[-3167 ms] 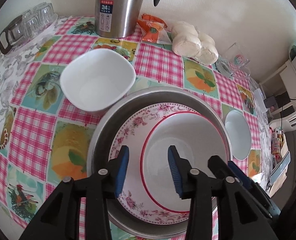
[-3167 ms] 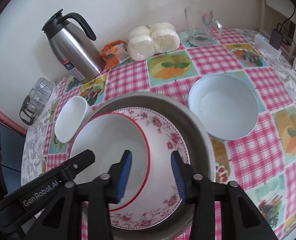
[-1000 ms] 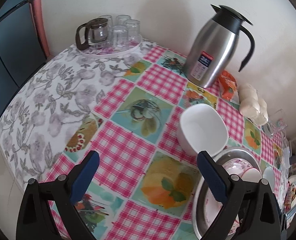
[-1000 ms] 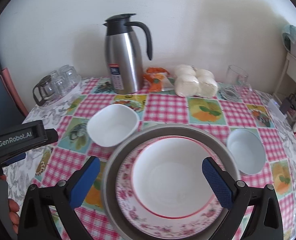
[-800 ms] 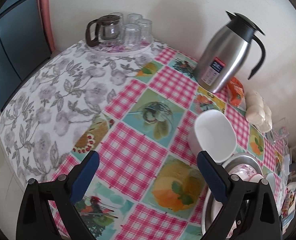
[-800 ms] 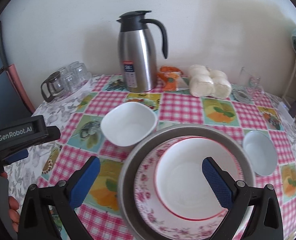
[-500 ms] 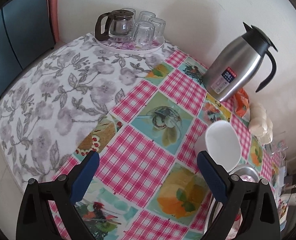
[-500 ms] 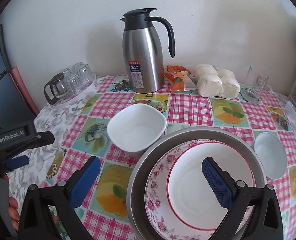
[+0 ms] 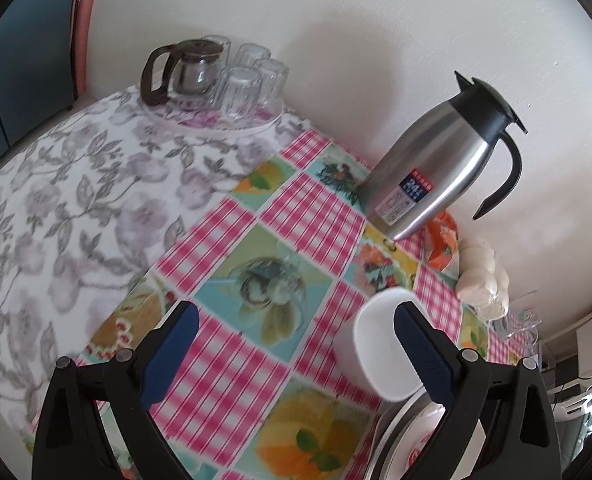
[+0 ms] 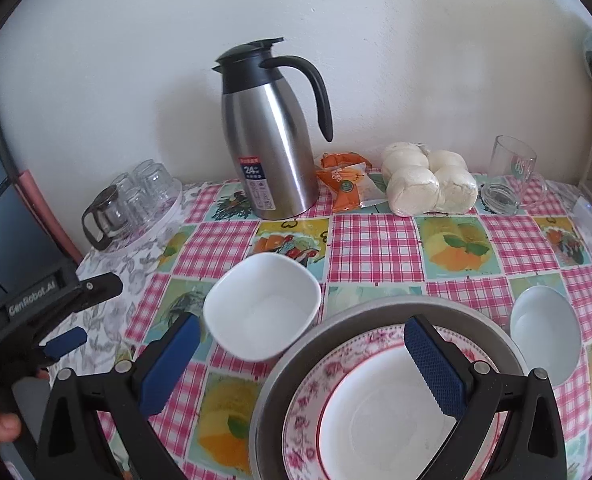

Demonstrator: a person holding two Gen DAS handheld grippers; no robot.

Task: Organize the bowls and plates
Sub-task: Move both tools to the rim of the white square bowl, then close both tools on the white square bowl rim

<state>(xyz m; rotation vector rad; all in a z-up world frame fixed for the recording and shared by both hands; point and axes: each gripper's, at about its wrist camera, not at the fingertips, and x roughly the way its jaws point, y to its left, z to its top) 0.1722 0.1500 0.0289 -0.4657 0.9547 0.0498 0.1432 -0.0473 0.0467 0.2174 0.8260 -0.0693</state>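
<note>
- Hovering above the worktop [image 10: 371, 248] with its pink-checked, fruit-printed cloth, the right gripper [image 10: 301, 364] has its jaws spread wide and empty.
- Between and below those jaws sits the round grey metal basin [image 10: 375, 312]; inside it lies a rose-patterned plate [image 10: 307, 400], and on the plate a white red-rimmed bowl [image 10: 375, 420].
- A white square-sided ceramic bowl [image 10: 262, 306] stands just beside the basin's far-left rim, ahead of the right gripper's left finger; whether the two touch cannot be told.
- A small round white bowl [image 10: 545, 332] rests just right of the basin, near the worktop's right edge.
- The left gripper [image 9: 294, 354], jaws likewise wide and holding nothing, hangs over bare checked cloth; the square bowl [image 9: 379, 344] lies by its right finger, partly hidden behind it.
- Open cloth stretches left toward the grey floral cloth [image 9: 56, 208], which runs to the worktop's left edge.
- Along the wall stand a steel flask with black handle [image 10: 272, 136], an orange snack packet [image 10: 345, 182], bagged white buns [image 10: 427, 180] and a clear glass mug [image 10: 511, 160]; a glass pot with tumblers [image 9: 216, 72] fills the far-left corner.
</note>
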